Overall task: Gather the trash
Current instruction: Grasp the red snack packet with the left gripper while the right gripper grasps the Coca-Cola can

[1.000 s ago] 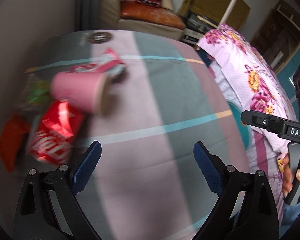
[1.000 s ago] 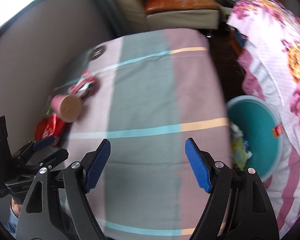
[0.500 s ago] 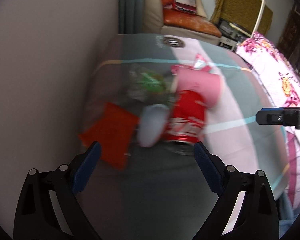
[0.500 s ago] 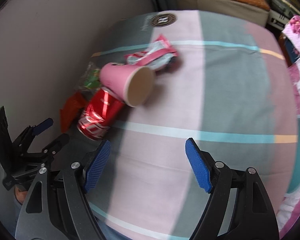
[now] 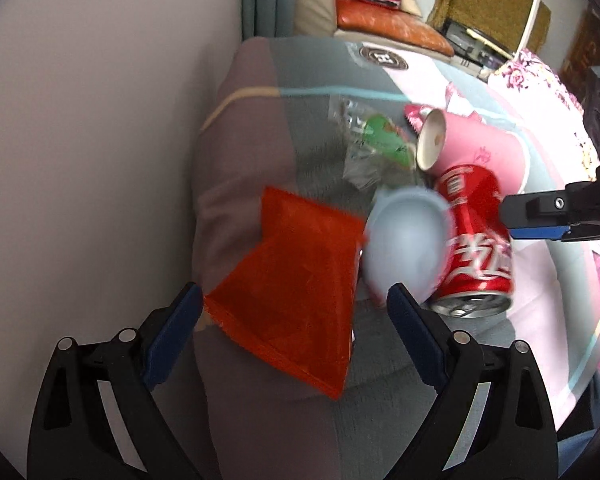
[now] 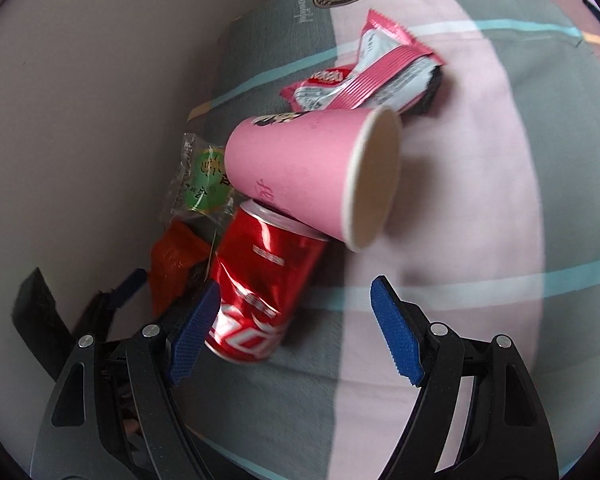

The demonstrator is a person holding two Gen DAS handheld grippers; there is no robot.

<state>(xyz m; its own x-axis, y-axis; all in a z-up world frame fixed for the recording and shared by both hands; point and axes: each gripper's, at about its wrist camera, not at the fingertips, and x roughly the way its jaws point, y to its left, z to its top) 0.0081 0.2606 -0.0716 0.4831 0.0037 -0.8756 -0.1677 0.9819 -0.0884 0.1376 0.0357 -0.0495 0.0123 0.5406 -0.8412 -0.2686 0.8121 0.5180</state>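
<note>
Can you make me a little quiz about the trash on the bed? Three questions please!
1. True or false: the pink paper cup is standing upright.
2. What lies right under the cup's side? A) a banana B) the red soda can C) a shoe
3. Fill in: the flat packet between the left gripper's fingers is coloured ____.

Key:
1. False. It lies on its side, leaning on the can.
2. B
3. Orange. The fingers are spread wide and are not pressing on it. The right gripper is open too, near the can.
</note>
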